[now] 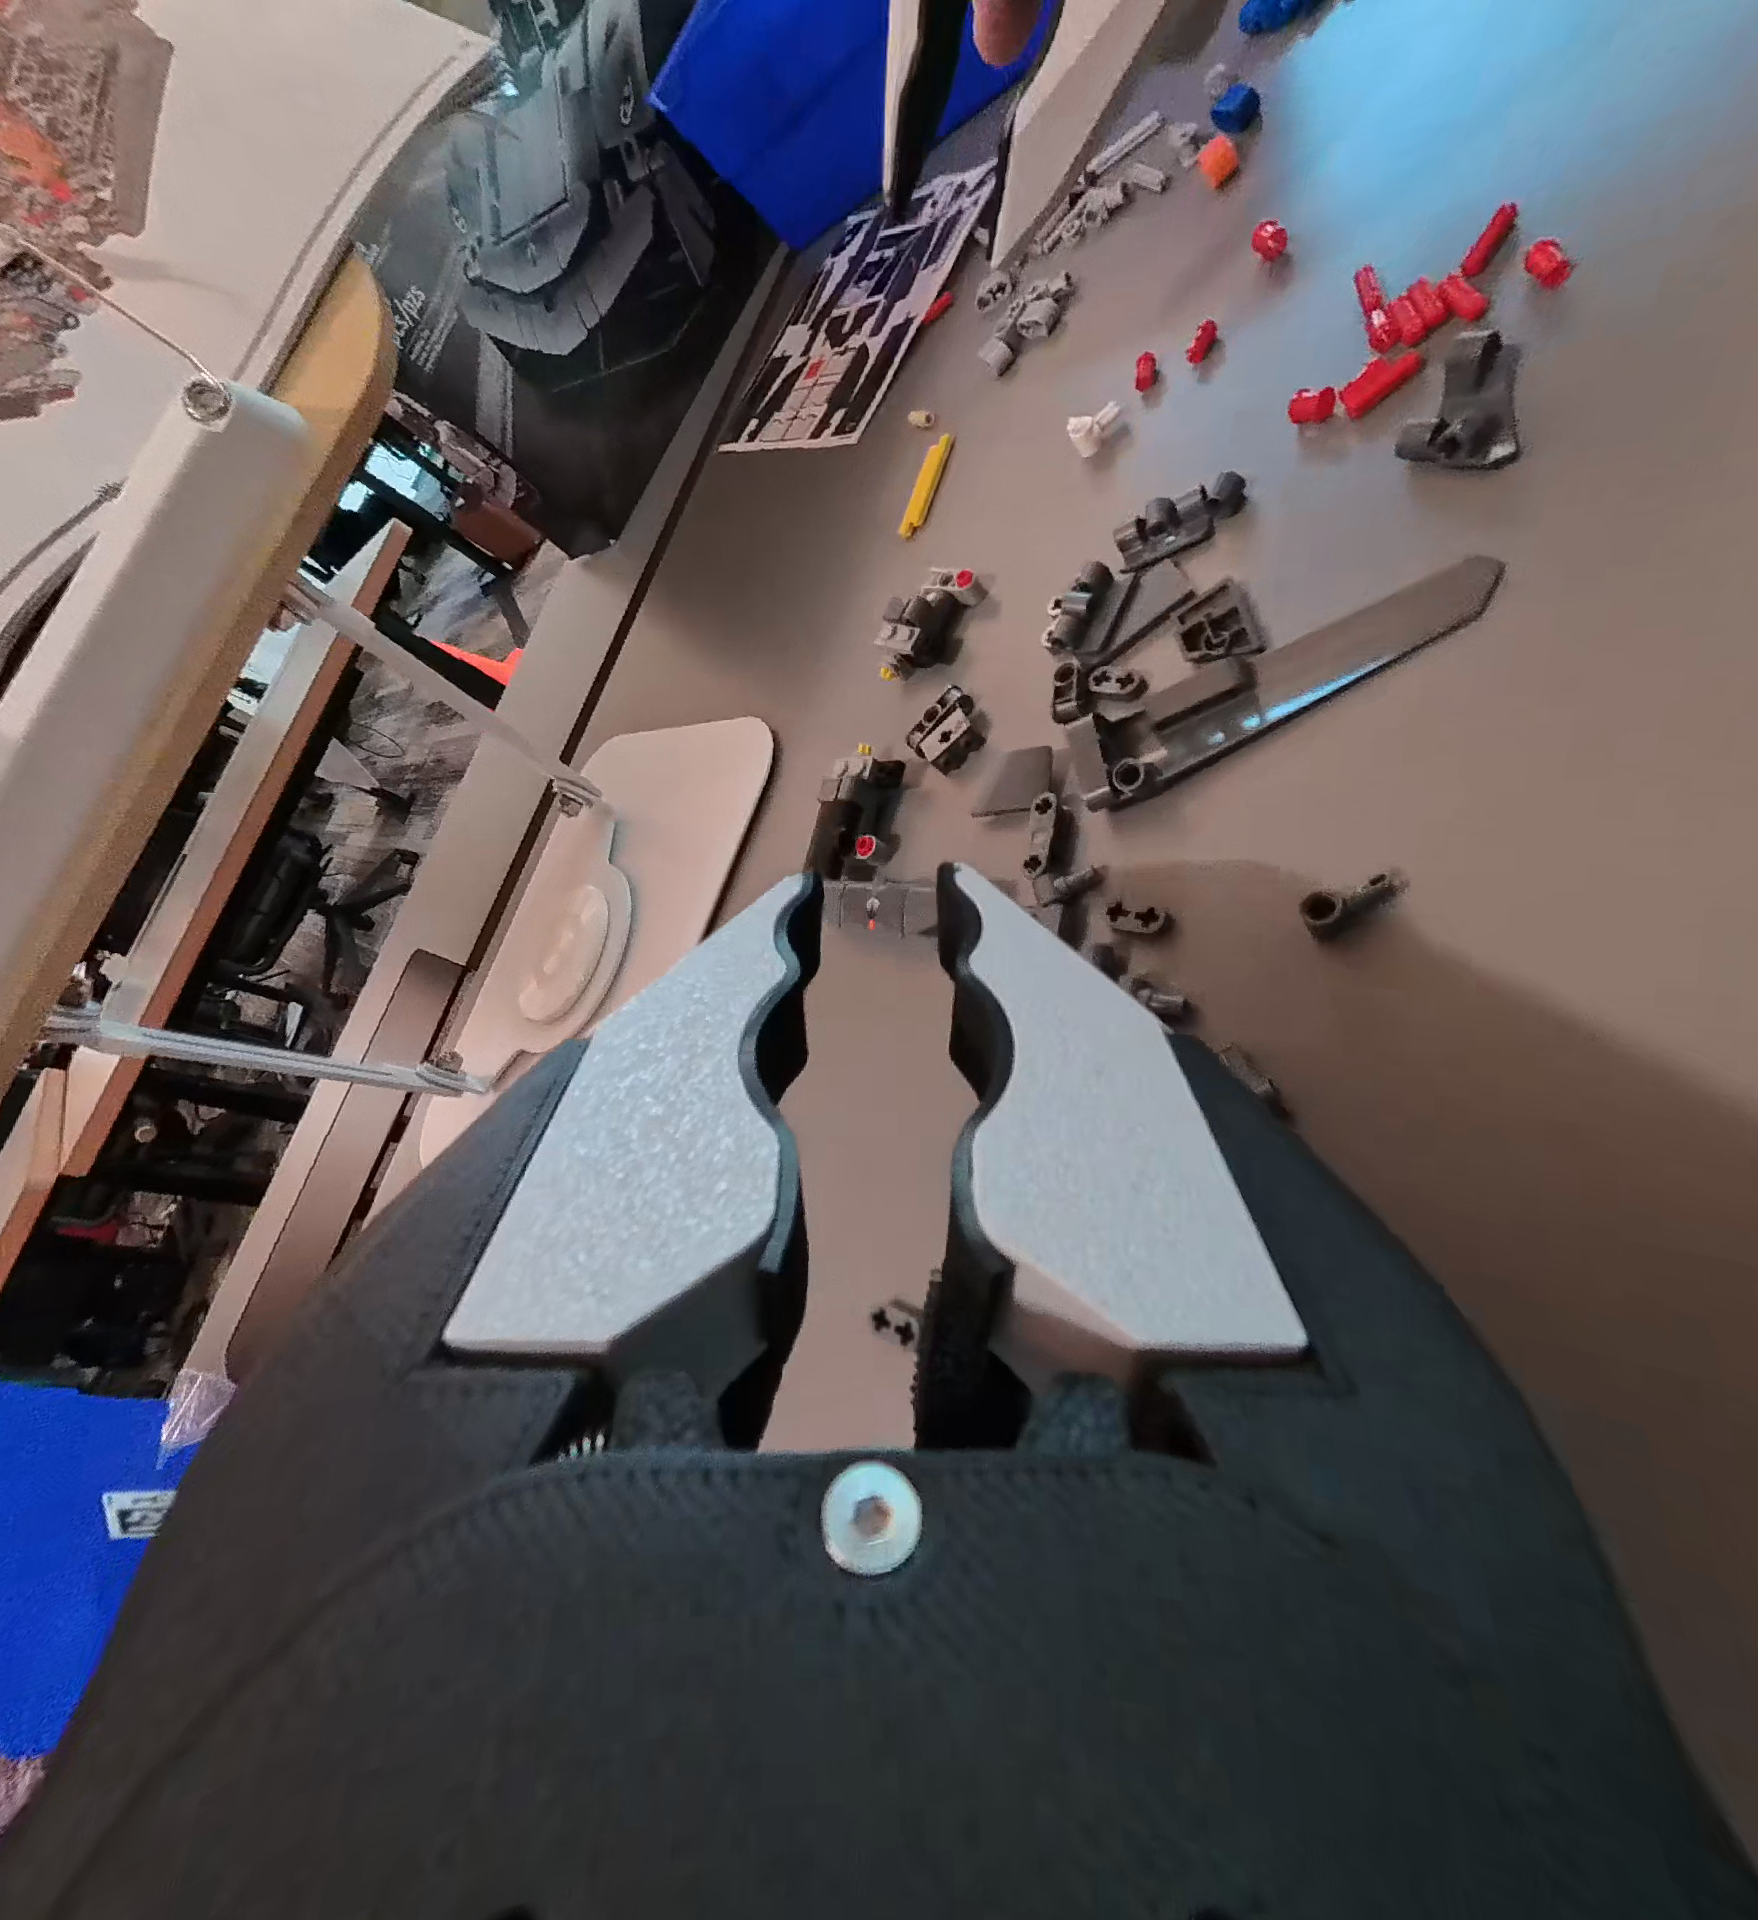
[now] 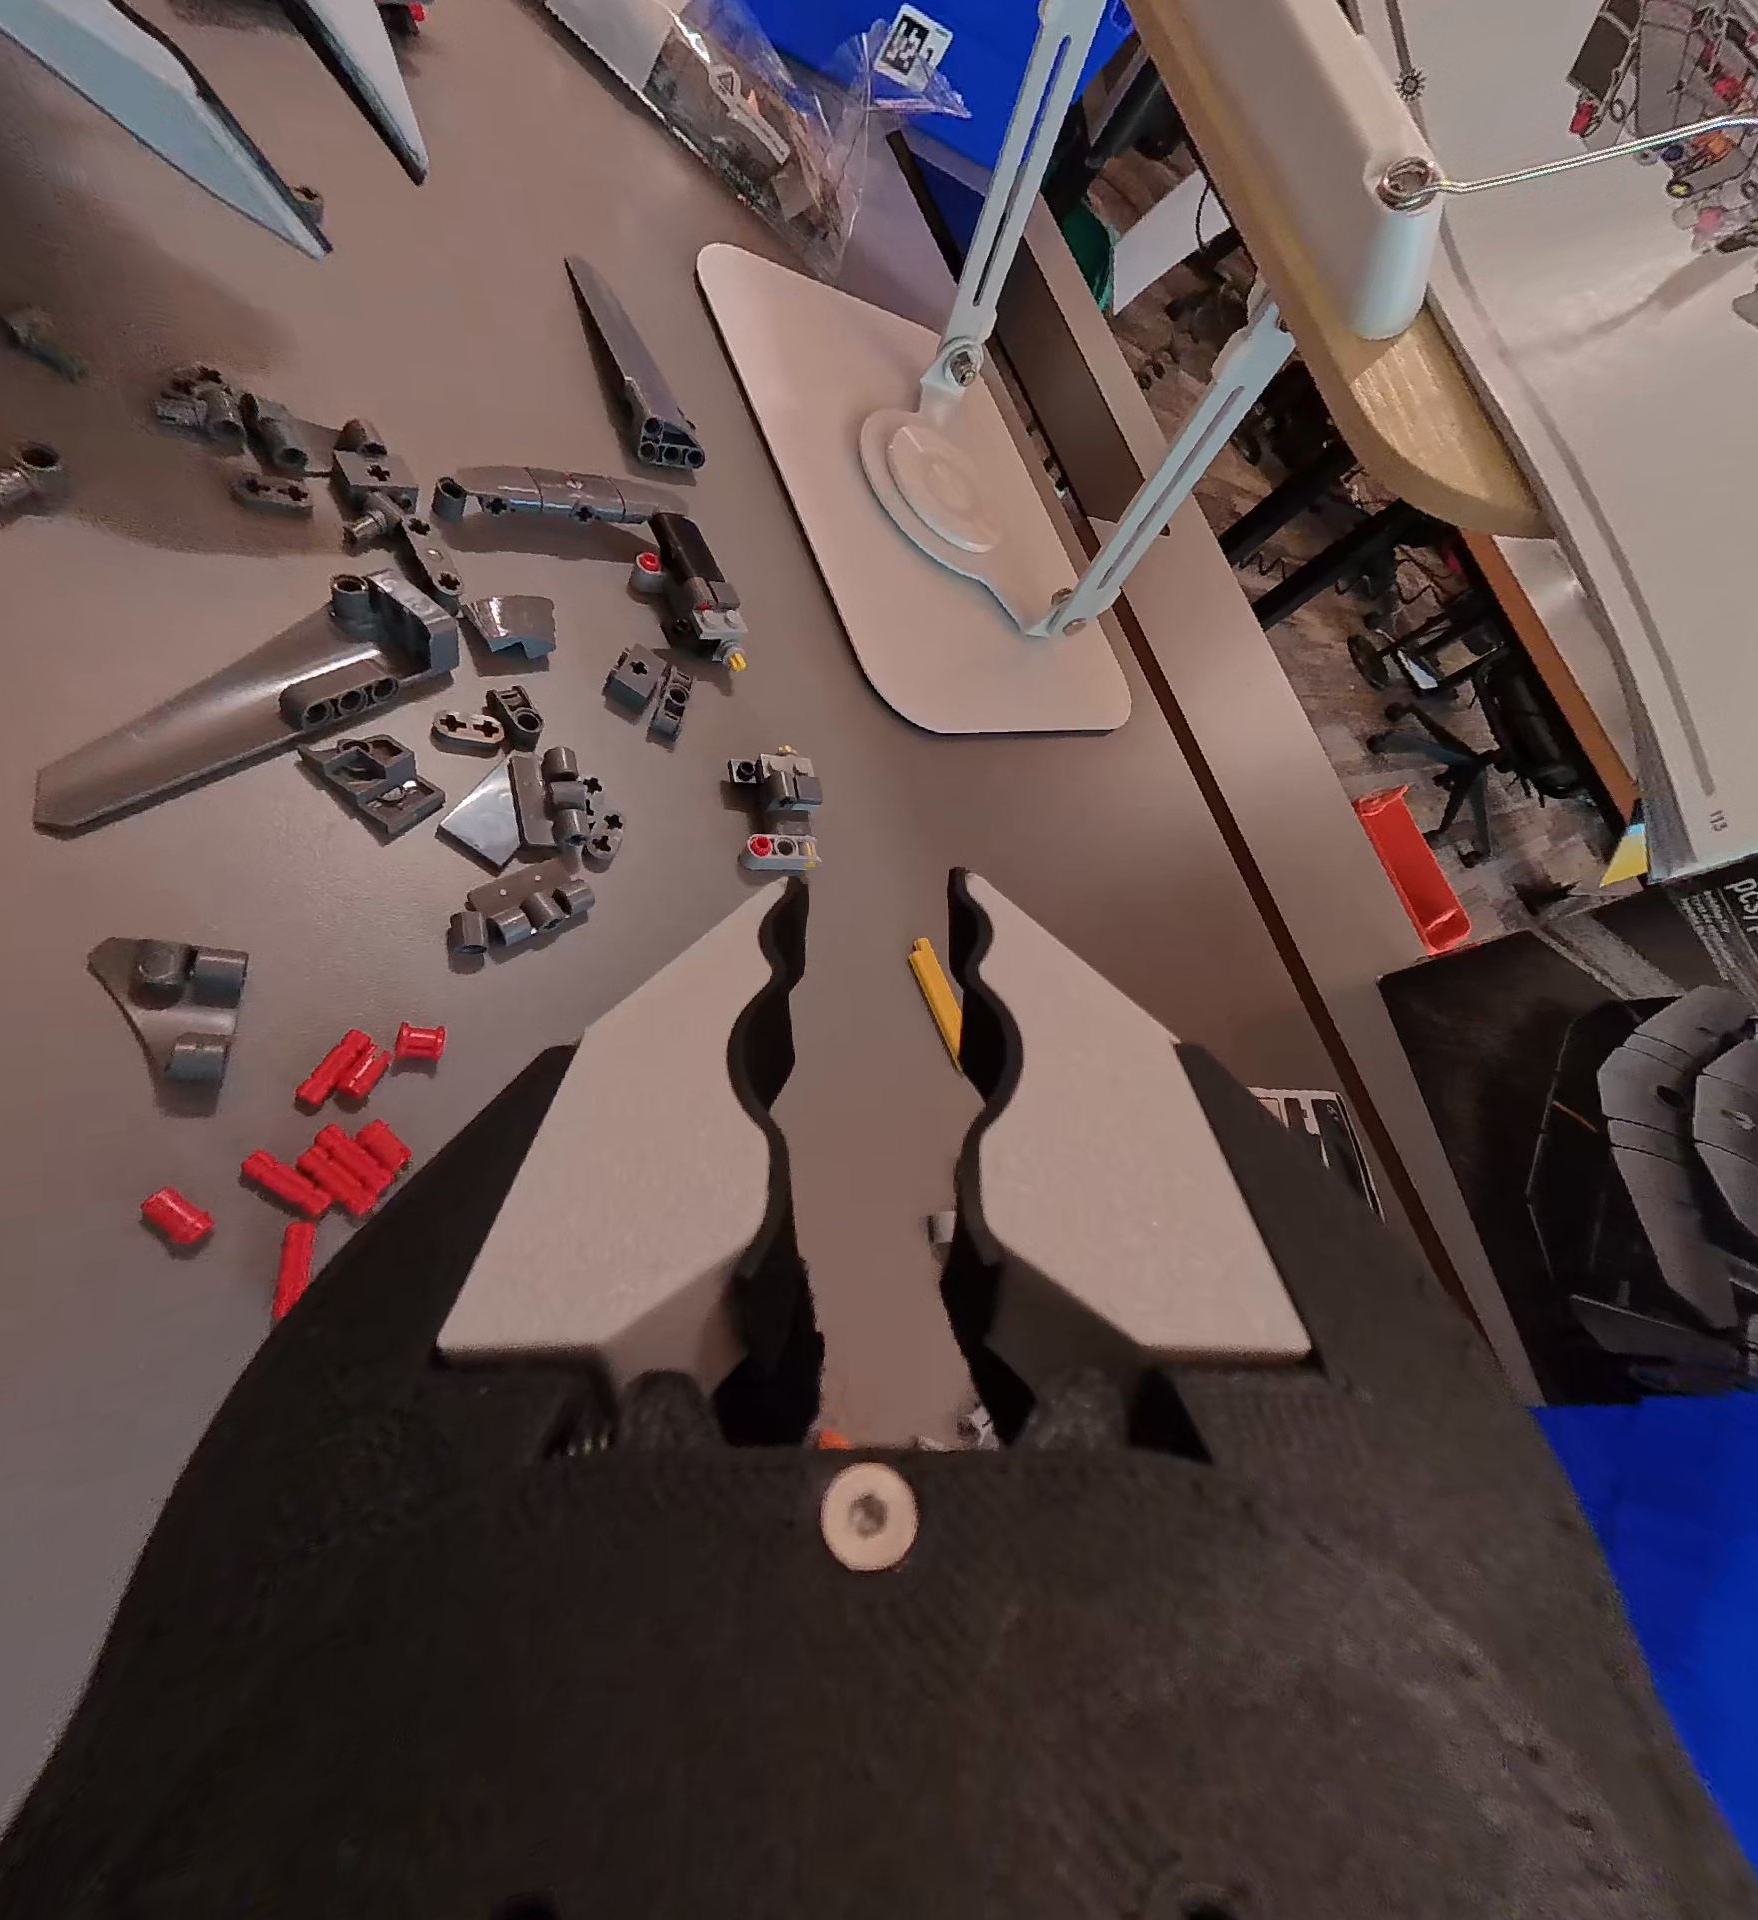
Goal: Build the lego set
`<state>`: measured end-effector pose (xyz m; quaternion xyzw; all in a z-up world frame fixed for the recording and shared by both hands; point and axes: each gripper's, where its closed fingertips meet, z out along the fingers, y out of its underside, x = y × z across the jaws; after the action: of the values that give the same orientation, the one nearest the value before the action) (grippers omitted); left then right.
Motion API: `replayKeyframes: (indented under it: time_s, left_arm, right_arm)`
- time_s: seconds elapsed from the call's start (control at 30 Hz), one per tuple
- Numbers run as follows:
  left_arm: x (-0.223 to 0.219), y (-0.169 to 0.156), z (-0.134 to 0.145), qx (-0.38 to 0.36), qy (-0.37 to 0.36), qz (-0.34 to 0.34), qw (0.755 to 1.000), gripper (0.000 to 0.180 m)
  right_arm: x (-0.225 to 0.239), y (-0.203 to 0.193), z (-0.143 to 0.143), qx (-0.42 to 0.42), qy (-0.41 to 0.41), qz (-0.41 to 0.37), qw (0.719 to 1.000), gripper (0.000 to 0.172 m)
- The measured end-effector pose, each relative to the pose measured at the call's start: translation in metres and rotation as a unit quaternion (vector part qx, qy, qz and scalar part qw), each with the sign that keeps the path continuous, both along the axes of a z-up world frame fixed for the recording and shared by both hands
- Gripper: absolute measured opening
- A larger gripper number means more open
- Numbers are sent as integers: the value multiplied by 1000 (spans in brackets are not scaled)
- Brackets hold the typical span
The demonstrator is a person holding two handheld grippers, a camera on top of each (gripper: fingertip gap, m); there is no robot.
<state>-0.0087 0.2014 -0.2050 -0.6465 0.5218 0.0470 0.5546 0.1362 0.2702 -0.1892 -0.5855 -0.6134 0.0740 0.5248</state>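
The left gripper (image 1: 877, 883) hangs low over the grey bench (image 1: 1477, 1195), its fingers (image 1: 968, 914) spread and pinching nothing. Just past the tips lies a curved grey row of linked plastic pieces (image 1: 875, 906) — whether the tips touch it cannot be told. Beyond it sits a small dark block assembly with a red stud (image 1: 859, 821), with loose dark grey connectors (image 1: 1135, 920) to the right.

The right gripper (image 2: 877, 888) is likewise spread and bare. A thin yellow plastic rod (image 2: 935, 987) lies on the bench between its fingers (image 2: 979, 925), close against the right-hand one. Just ahead of the left-hand tip sits a small grey block with a red stud (image 2: 779, 852). Red plastic pins (image 2: 340, 1164) lie scattered off to the left — a white lamp base plate (image 2: 958, 644) rests farther ahead.
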Motion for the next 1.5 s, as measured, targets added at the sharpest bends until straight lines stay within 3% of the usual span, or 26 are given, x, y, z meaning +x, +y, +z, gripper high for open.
replayKeyframes:
  time_s: [0.43, 1.0, 1.3, 1.5]
  left_arm:
    - [-3, -3, -11, -3, 3, 7, 1000, 20]
    - [-15, 8, -5, -4, 12, 29, 1000, 25]
    - [-2, 43, -5, -78, 54, 1, 996, 36]
    - [14, 69, -19, -161, 81, -30, 983, 29]
  right_arm:
    - [0, 0, 0, 2, -1, 0, 1000, 25]
    - [-1, 2, -6, -6, -1, -1, 1000, 25]
    - [-3, 1, -11, -15, -3, 4, 1000, 24]
    - [-2, 1, -10, -17, 0, 5, 1000, 24]
